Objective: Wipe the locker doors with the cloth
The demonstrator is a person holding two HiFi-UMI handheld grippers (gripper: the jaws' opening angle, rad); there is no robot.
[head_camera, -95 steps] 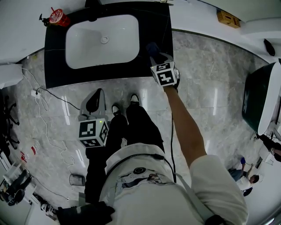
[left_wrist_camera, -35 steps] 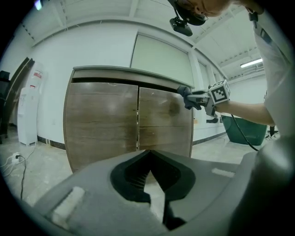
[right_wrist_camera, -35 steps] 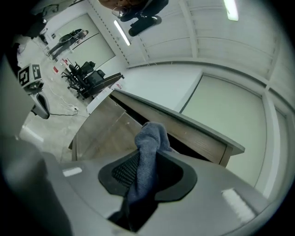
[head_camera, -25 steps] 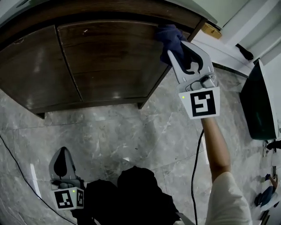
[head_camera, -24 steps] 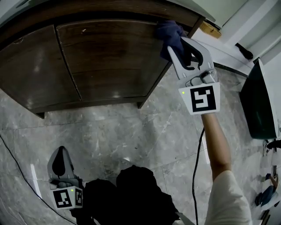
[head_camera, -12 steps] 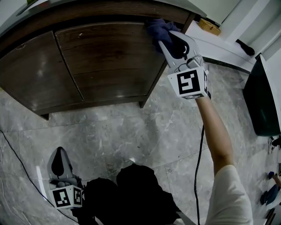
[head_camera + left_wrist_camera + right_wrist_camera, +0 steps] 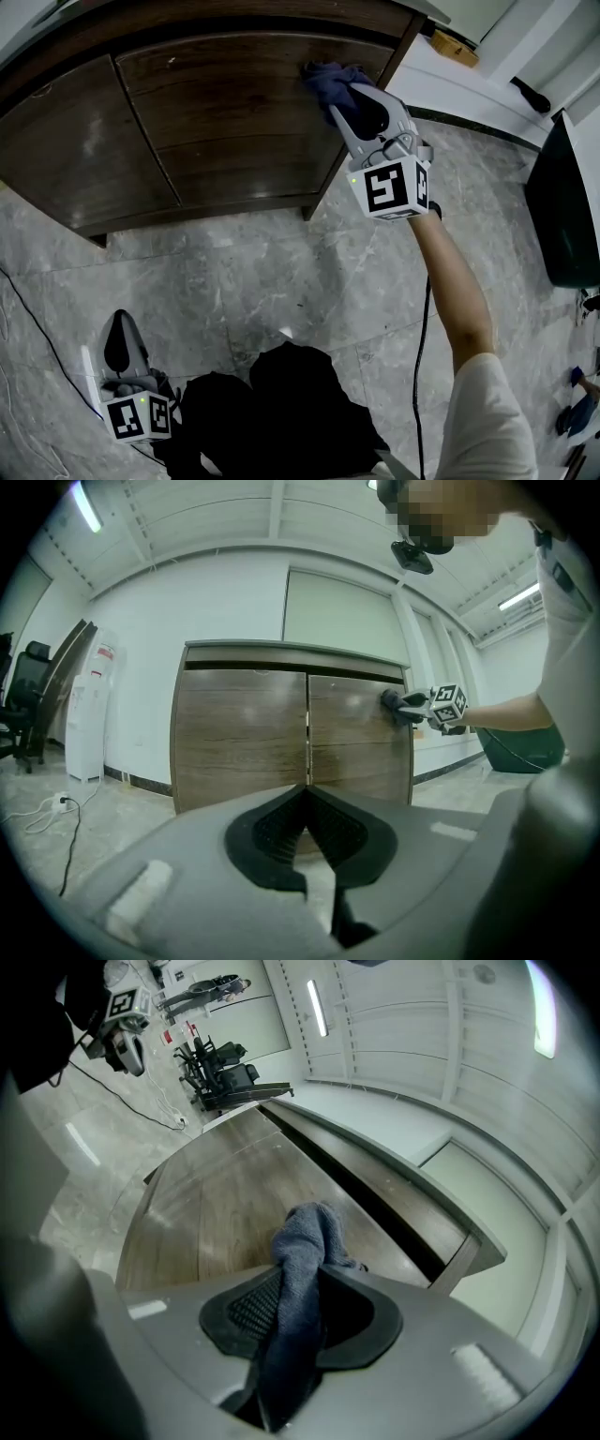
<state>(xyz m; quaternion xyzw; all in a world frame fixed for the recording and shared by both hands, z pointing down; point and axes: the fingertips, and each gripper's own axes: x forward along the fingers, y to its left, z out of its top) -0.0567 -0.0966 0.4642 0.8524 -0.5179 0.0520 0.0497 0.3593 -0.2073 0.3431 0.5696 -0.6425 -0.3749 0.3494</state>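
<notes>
The locker is a low brown wooden cabinet with two doors. My right gripper [image 7: 345, 97] is shut on a dark blue cloth [image 7: 326, 78] and holds it against the upper right part of the right door [image 7: 234, 112]. In the right gripper view the cloth [image 7: 305, 1246] bunches out between the jaws onto the door [image 7: 206, 1213]. The left door [image 7: 66, 141] has nothing on it. My left gripper [image 7: 120, 339] hangs low over the floor, well away from the locker, shut and holding nothing. The left gripper view shows both doors [image 7: 305, 733] head-on and the cloth [image 7: 391, 701] at the right.
The floor is grey marble tile [image 7: 262, 272]. A black cable [image 7: 37, 337] runs past the left gripper. A dark green bin [image 7: 562, 187] stands at the right, by a white wall. A water dispenser [image 7: 89, 710] stands left of the locker. The person's dark trousers [image 7: 281, 412] fill the bottom.
The right gripper has slid the cloth down the right door from its top edge, a little to the left. The left gripper has barely shifted.
</notes>
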